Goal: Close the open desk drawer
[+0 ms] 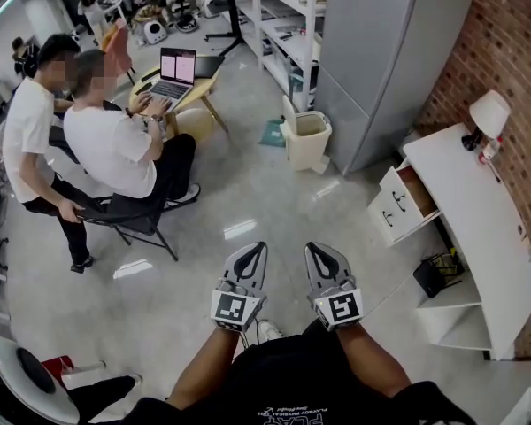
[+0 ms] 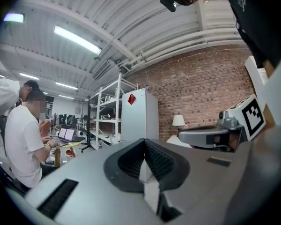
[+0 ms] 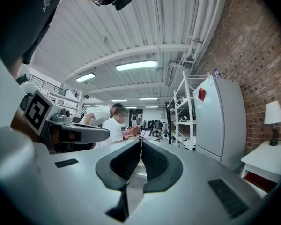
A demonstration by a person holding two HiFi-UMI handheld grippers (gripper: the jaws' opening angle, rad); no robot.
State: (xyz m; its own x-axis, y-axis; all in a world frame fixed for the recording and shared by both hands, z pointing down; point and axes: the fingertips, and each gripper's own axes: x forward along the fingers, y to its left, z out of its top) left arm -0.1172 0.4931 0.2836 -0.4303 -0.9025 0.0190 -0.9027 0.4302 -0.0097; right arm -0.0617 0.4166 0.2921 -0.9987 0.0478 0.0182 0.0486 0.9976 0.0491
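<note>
The white desk [image 1: 478, 211] stands along the brick wall at the right. Its top drawer [image 1: 413, 193] is pulled out, showing a brown inside, with a shut drawer front [image 1: 391, 220] beside it. My left gripper [image 1: 259, 246] and right gripper [image 1: 311, 246] are side by side low in the head view, out over the floor and well short of the desk. Both point level, with their jaws together and nothing between them. The left gripper view shows its ribbed jaws [image 2: 144, 140] meeting at the tip. So does the right gripper view [image 3: 141, 140], where the desk corner [image 3: 267, 165] shows at the right.
A grey fridge [image 1: 380, 51] and a cream waste bin [image 1: 306, 140] stand beyond the desk. A lamp [image 1: 488, 113] sits on the desk top, and a black basket [image 1: 438, 274] under it. Two people sit and stand at a laptop table [image 1: 179, 78] at the left. White shelving [image 1: 283, 16] lines the back.
</note>
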